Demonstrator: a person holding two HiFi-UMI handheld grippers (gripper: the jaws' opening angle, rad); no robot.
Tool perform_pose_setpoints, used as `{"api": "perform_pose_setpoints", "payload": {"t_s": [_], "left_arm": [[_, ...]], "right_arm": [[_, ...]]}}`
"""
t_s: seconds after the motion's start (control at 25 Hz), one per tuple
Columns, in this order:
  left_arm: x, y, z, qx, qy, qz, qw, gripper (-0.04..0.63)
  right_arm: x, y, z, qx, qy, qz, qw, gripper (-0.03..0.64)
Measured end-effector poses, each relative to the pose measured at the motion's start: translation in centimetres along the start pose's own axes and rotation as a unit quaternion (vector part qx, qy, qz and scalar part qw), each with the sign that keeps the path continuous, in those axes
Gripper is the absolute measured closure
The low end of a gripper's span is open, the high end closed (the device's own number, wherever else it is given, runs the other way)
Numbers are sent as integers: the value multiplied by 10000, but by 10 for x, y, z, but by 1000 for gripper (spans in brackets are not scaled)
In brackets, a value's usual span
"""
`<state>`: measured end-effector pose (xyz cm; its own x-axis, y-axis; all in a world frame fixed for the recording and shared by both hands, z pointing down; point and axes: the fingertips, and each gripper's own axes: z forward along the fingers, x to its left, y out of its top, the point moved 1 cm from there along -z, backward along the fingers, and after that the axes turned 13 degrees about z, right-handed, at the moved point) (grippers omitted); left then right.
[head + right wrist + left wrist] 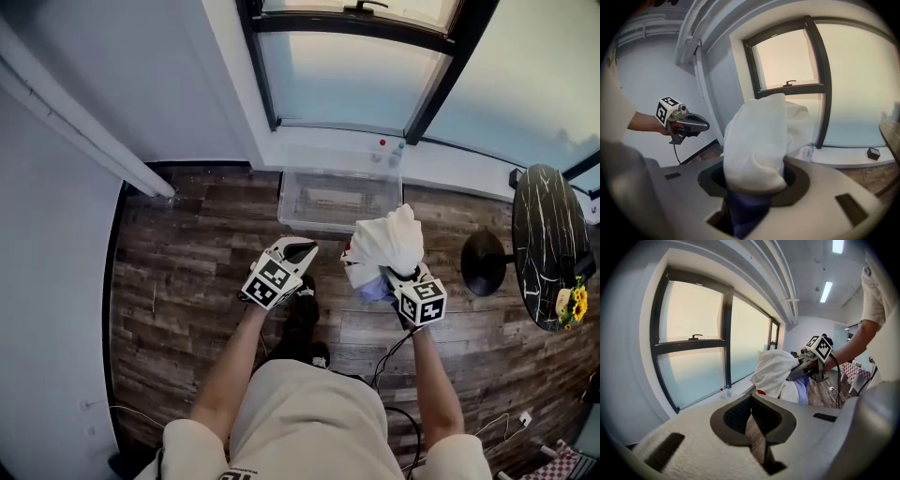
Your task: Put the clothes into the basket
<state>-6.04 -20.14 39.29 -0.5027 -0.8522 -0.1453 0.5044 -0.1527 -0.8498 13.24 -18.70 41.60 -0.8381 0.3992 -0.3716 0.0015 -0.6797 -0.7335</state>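
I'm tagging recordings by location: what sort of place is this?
Probably an indoor room in a flat or office: a wood-plank floor, a large dark-framed window, and a round black marble-look table to one side.

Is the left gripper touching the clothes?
Apart. Head view shows bare floor between the left gripper and the clothes, which the right gripper holds.

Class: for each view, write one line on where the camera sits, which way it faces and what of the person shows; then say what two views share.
Head view: on the person's head, facing steeply down at the clear plastic basket; both forearms show.
Left gripper view: on the left gripper, along its shut jaws toward the window; the right forearm shows.
Right gripper view: on the right gripper, along jaws clamping the white and lilac clothes bundle; the left hand shows.
Shared: both gripper views show the window and bundle.
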Motion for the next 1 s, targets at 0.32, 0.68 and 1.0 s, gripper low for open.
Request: {"api": "perform_pose_setpoints", "payload": {"t_s": [0.32,0.68,1.0], "left_arm": [[102,-3,46,139,-273,82,9995,581],[168,3,87,113,-550,77,9984,581],[202,-14,140,383,-507,-208,9978,581]], "right_arm": [[-22,68,72,37,-107,65,9999,425],[-46,131,134,232,-56,-474,9986,425],[-88,145,194,494,179,-442,9976,425]]}}
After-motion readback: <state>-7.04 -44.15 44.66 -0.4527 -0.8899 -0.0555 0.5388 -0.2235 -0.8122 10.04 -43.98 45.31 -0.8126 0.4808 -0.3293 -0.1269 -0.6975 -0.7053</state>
